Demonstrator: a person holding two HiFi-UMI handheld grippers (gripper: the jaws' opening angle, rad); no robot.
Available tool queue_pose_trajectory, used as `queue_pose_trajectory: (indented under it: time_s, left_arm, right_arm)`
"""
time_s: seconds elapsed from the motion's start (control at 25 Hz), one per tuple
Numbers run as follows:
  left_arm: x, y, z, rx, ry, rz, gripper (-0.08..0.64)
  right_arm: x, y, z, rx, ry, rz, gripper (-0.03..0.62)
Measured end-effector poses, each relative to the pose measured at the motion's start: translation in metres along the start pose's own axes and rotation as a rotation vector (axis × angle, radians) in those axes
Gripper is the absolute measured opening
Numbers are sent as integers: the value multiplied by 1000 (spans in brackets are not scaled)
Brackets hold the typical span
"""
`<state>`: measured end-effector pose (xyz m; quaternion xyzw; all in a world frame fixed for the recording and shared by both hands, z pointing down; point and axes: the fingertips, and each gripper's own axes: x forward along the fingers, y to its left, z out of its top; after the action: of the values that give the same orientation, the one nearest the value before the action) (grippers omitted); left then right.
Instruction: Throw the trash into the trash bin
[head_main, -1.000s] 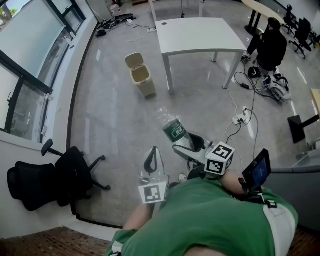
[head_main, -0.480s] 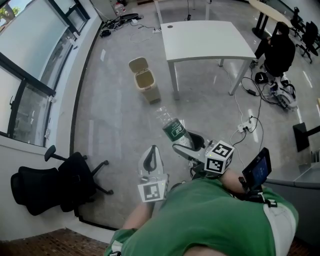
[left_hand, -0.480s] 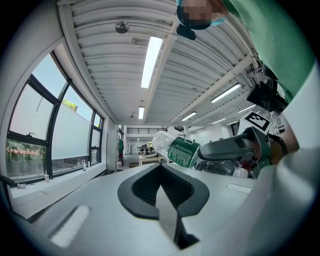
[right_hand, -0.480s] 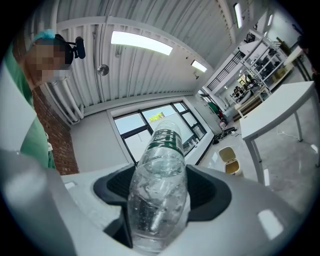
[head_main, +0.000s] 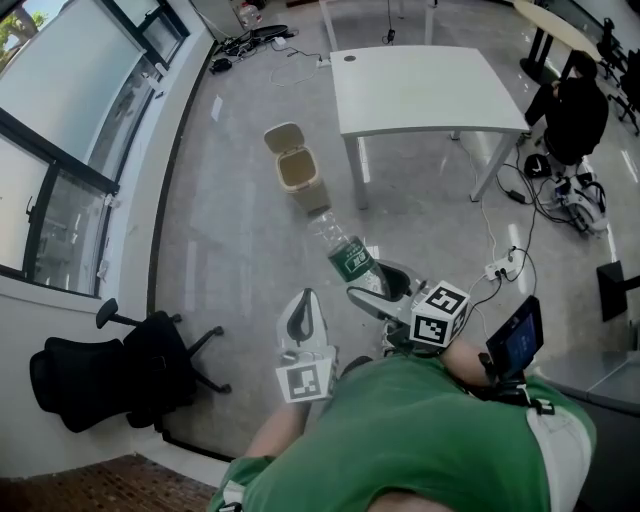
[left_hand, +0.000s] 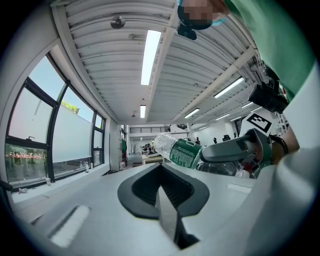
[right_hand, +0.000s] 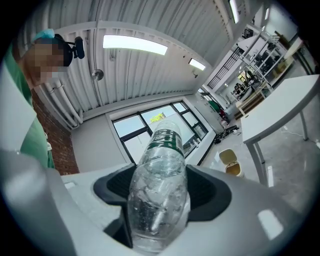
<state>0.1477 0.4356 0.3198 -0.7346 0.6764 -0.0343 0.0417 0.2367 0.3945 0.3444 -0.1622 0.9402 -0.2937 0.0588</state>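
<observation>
Overhead, the right gripper (head_main: 375, 285) is pinching a clear plastic bottle (head_main: 348, 258) between its jaws, which are pressing on the crumpled clear end while the other end is sticking out forward and upward. A green label with white writing is wrapping the bottle's middle; the print is too small to read in any view. In the right gripper view the bottle (right_hand: 160, 190) is filling the gap between the two dark pads, with the label at its far part.

The left gripper (head_main: 303, 320) is hovering just beside the right one, its jaws pressed together with nothing between them, as the left gripper view (left_hand: 162, 195) is showing.

The trash bin (head_main: 298, 172), beige with its lid tipped up and open, is standing on the grey floor ahead of the bottle, beside a leg of the white table (head_main: 420, 85). The bottle's free end is pointing roughly toward the bin, apart from it.

A black office chair (head_main: 110, 365) is lying on its side by the window wall. A person in black (head_main: 578, 110) is sitting beyond the table, near cables and a power strip (head_main: 497, 268) on the floor
</observation>
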Motion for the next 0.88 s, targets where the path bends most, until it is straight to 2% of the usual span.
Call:
queue_pose_trajectory:
  time_s: [0.36, 0.64, 0.88]
  left_arm:
    - [42, -1, -3, 10, 12, 51, 5]
    - [69, 18, -13, -3, 32, 47, 5]
    - [107, 52, -20, -27, 31, 8, 5]
  right_arm:
    - [10, -45, 14, 28, 21, 21, 321]
    - [37, -62, 20, 41, 34, 16, 320]
    - [74, -85, 35, 37, 29, -37, 321]
